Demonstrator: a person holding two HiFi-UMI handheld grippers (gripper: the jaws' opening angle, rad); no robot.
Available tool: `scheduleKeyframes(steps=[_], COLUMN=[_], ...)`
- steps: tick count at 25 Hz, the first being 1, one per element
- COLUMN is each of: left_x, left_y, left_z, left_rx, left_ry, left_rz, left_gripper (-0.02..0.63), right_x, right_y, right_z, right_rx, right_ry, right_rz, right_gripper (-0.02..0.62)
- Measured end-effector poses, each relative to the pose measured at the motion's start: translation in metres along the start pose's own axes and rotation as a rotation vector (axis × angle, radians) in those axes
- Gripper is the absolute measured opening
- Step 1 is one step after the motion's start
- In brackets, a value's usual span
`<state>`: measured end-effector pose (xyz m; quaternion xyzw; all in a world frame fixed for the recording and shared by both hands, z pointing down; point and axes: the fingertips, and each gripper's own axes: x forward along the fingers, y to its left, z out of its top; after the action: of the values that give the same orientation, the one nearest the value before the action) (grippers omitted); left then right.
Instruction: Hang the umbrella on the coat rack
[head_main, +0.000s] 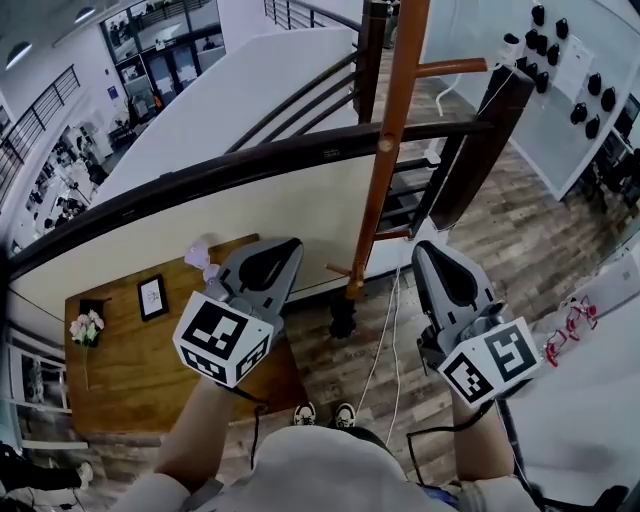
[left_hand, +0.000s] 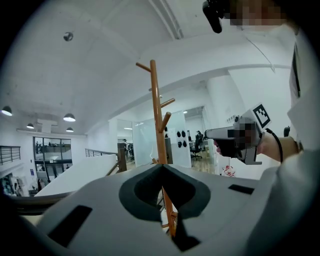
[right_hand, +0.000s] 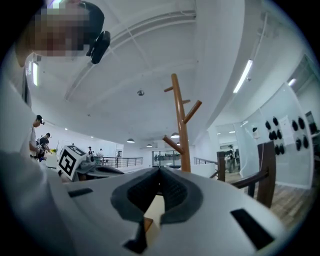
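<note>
Both grippers were clenched w/ nothing in them. The left gripper (head_main: 280, 250) sat lower left of centre in the head view, and in its own view the jaws met at the tips around an empty pocket. Same for the right gripper (head_main: 432, 258), lower right, jaws together and nothing grasped.

The coat rack (head_main: 385, 150) stood btwn the two grippers, its pole running from top centre down to mid-frame, just beyond both tips and touching neither.

As for the umbrella, the only candidate I saw was a dark bundle (head_main: 343, 318) right below the pole's bottom end, just under a low peg (head_main: 338, 270). It was too small & dark to tell if it hung from the peg or was part of the rack's foot. The upper pegs in both gripper views were bare.

My read: if that bundle was the umbrella, the hanging was done and only backing the grippers away was left. If not, nothing was started yet, since neither gripper held it.
</note>
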<state>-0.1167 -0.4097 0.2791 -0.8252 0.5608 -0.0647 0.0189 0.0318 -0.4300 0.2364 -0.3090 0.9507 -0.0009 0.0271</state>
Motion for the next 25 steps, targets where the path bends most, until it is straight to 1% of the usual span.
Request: scheduleKeyframes(steps=[3, 7, 9, 11, 14, 19, 22, 25], left_x=[-0.015, -0.029, -0.034, -0.039, -0.046, -0.052, -0.053, -0.052], left_y=[-0.003, -0.007, -0.01, -0.012, -0.012, -0.014, -0.012, -0.012], left_z=[0.003, -0.008, -0.016, -0.022, -0.036, -0.067, -0.072, -0.069], left_rx=[0.025, 0.052, 0.028, -0.016, -0.064, -0.082, -0.089, -0.079], left_ry=[0.0, 0.024, 0.034, 0.028, 0.025, 0.077, 0.088, 0.086], left_rz=[0.013, 0.035, 0.033, 0.03, 0.041, 0.057, 0.061, 0.064], left_gripper=[0.002, 0.002, 0.002, 0.002, 0.002, 0.002, 0.002, 0.002], right_x=[-0.009, -0.014, -0.016, -0.018, -0.019, -0.026, -0.029, -0.029], right_y=[0.01, 0.022, 0.028, 0.031, 0.035, 0.042, 0.044, 0.041], right_z=[0.0, -0.009, -0.018, -0.03, -0.05, -0.083, -0.09, -0.09], right_rx=[-0.004, 0.01, 0.021, 0.03, 0.01, 0.026, 0.043, 0.055], right_ry=[0.01, 0.019, 0.037, 0.058, 0.101, 0.167, 0.186, 0.186], right_rz=[0.0, 0.01, 0.014, 0.013, 0.007, 0.012, 0.015, 0.013], right_gripper=[0.003, 0.003, 0.005, 0.005, 0.003, 0.005, 0.005, 0.003])
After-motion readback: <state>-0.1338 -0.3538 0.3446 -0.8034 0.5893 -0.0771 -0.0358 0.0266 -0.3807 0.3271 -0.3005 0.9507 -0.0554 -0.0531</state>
